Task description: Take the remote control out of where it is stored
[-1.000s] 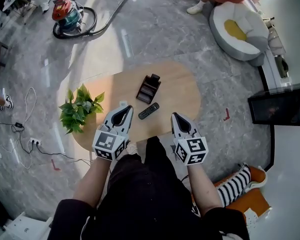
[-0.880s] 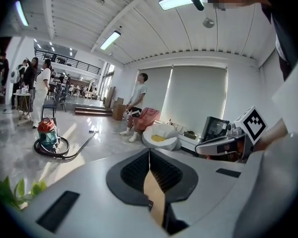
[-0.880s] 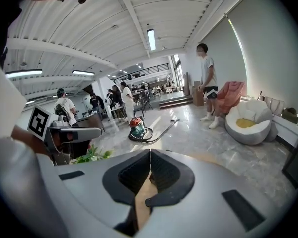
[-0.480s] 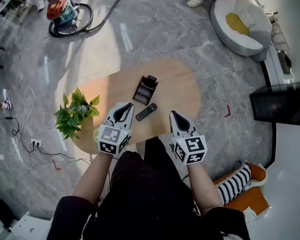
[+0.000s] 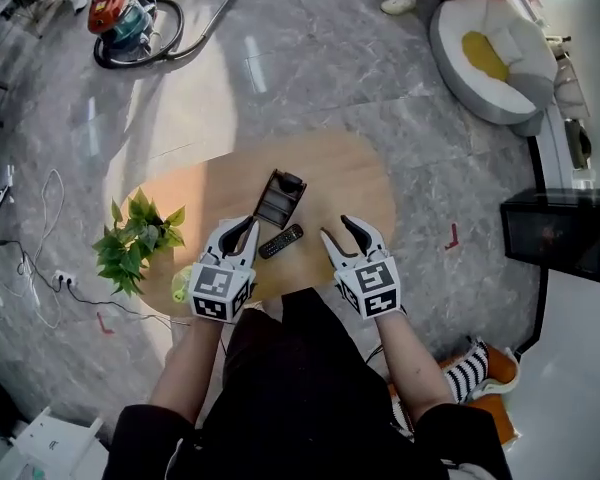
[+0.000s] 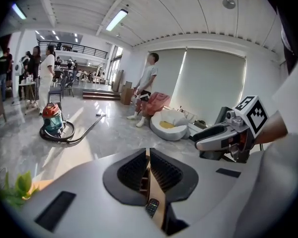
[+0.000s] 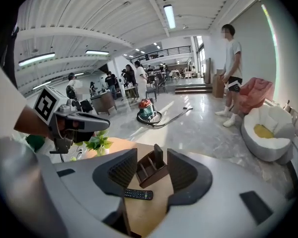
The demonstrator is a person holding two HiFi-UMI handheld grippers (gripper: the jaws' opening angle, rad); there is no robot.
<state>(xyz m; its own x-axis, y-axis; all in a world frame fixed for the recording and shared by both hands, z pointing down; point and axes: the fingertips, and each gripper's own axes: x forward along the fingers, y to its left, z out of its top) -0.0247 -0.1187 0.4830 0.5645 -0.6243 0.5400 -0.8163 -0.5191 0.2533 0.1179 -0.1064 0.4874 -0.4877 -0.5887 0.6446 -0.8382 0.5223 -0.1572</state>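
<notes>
The remote control (image 5: 280, 241) lies flat, buttons up, on the counter (image 5: 365, 183). It is close to the near edge and about midway along it, already outside the dark slotted holder (image 5: 277, 200) that stands just beyond it toward the counter's middle. Its long axis runs slantwise to the near edge, with one end aimed at the near left and the other at the far right. Which end is the front I cannot tell. In the right gripper view it lies crosswise to the jaws. A dark slab (image 7: 159, 157) stands upright in the holder's rear slot, and I cannot make out whether it is a second remote or part of the holder.

The right hand-held gripper (image 5: 337, 228) hangs just right of the remote over the near edge. Its jaws have just been opening and stand apart with nothing between them. The left hand-held gripper (image 5: 246, 226) is just left of the remote, clenched on nothing.

This looks like the approach, with no grasp made yet. If the upright slab is the stored remote, the right hand-held gripper must pass over the lying one, straddle the slab's flat faces, close and lift straight up along the slot. The left could steady the holder meanwhile. If the lying remote is the one meant, the removal already looks done.
</notes>
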